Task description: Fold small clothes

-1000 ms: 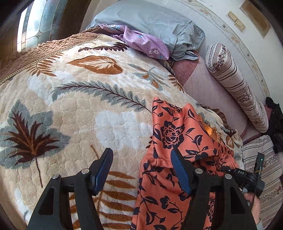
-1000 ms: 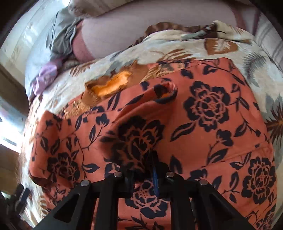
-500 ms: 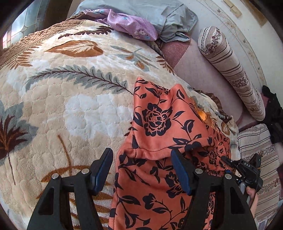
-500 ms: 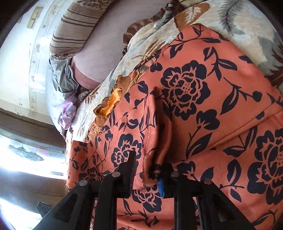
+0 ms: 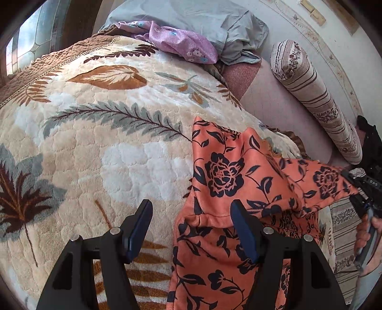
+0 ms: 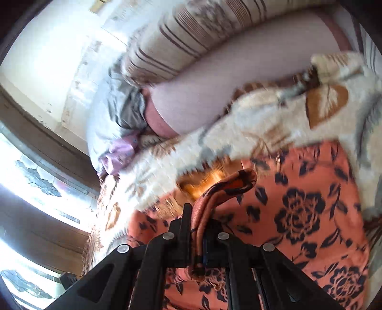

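Orange floral garment (image 5: 222,176) lies on leaf-print blanket (image 5: 100,133), one edge pinched in clamped right gripper (image 6: 199,240) and lifted; left gripper (image 5: 191,229) gapes wide, empty, over the near hem; risk: thin pinch slips, fold collapses skewed.

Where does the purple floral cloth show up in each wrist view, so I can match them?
Left wrist: purple cloth at top centre, lying against the grey pillow.
Right wrist: purple cloth at left of centre, blurred, below the grey pillow.
Shared landmark: the striped bolster.
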### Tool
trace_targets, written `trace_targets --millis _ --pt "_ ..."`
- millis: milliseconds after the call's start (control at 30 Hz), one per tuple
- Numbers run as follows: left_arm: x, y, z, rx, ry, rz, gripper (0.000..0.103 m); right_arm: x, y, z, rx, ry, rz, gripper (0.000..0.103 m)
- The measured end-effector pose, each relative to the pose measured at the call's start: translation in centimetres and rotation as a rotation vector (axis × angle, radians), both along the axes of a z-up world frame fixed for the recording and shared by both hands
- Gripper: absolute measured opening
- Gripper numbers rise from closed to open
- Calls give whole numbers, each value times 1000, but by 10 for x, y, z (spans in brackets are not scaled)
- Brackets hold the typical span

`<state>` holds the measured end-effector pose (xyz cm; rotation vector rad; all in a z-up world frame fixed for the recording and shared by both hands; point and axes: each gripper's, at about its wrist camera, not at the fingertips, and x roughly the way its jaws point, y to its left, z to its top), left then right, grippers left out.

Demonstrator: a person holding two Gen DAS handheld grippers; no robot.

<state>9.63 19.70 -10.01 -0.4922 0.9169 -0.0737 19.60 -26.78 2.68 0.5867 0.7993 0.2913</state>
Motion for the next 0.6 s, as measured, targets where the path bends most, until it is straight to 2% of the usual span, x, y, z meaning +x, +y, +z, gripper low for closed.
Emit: trace_targets --millis 67,100,200,267,333,400,500,533,567,600 --pt "3 3 0 0 -3 8 68 -10 -19 5 -25 -42 -55 7" --pt "6 4 -1 3 1 11 68 -10 -27 -7 -28 -24 -67 7" --pt "20 -1 -7 2 31 -5 68 -1 -48 -78 -6 150 -68 10" --pt "33 -7 -9 -15 47 -30 68 6 -56 -121 -47 267 -70 10" --pt "49 -13 -11 -18 68 -43 68 7 -65 -148 7 316 -83 10" --pt "67 -20 -16 -13 94 -64 68 5 -72 -153 63 306 -92 11" --pt "91 -27 -27 14 129 -74 68 7 -71 -148 15 305 -57 11" --pt "97 -28 -31 22 143 -64 58 6 -69 -145 -5 305 -47 11" --pt "101 -28 -34 38 149 -58 33 5 -69 -144 -13 308 -45 11" --pt "104 -28 -36 51 154 -59 24 3 -72 -143 -21 309 -49 10"
